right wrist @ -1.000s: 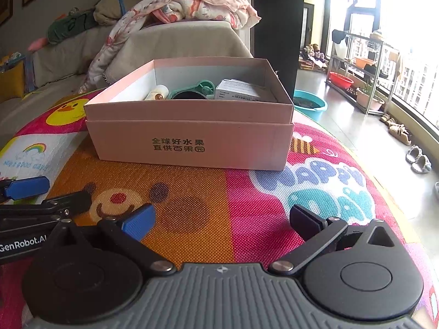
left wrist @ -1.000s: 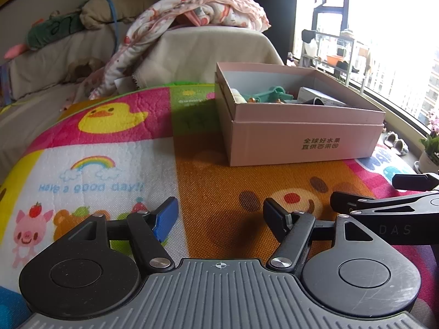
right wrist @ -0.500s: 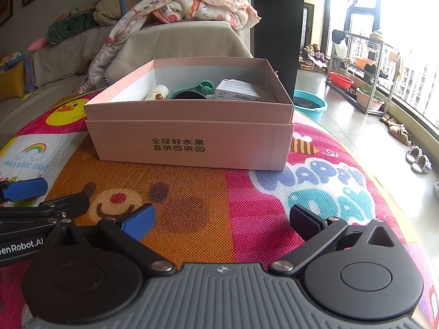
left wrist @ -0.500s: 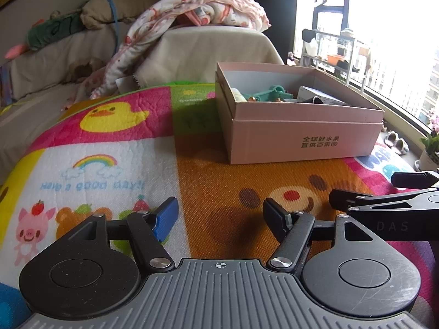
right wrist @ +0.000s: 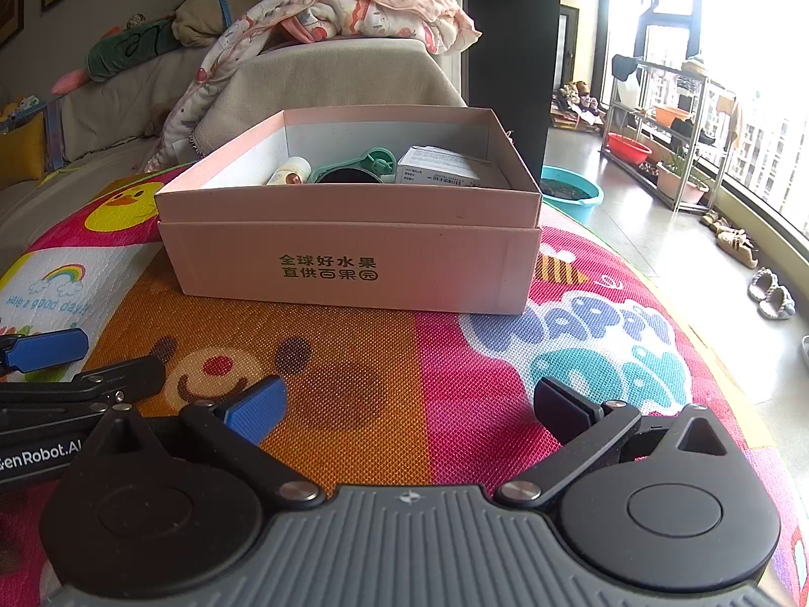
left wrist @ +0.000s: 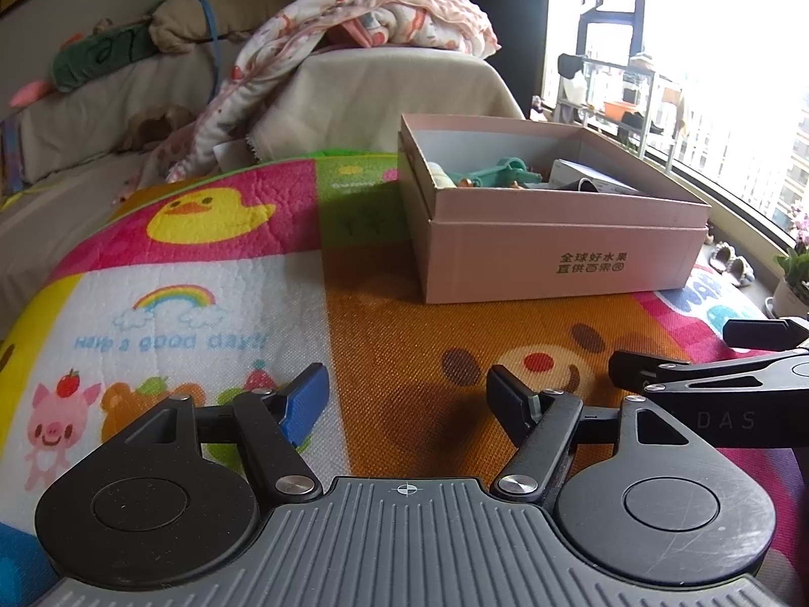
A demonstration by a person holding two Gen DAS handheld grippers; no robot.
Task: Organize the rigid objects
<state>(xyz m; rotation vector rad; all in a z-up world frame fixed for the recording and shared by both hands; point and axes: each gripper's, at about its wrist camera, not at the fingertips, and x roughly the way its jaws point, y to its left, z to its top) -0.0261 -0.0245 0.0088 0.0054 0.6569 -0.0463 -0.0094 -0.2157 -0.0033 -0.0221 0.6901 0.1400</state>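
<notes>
1. Left wrist view: left gripper (left wrist: 407, 394) gapes wide, empty, over the play mat (left wrist: 384, 334); pink box (left wrist: 561, 248) beyond holds a green toy (left wrist: 498, 172).
2. Right wrist view: right gripper (right wrist: 409, 407) wide, empty; bottle (right wrist: 289, 172) and carton (right wrist: 440, 167) already boxed. No loose items in view, so the task looks nearly done.

A covered sofa (right wrist: 323, 86) with a heaped blanket (right wrist: 354, 10) stands behind the colourful play mat (right wrist: 455, 364). Daylight floods through tall windows (right wrist: 748, 50) onto the tiled floor (right wrist: 657, 232).

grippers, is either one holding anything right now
Nothing is held: the left hand-held gripper and the right hand-held gripper both stand open over the play mat.
</notes>
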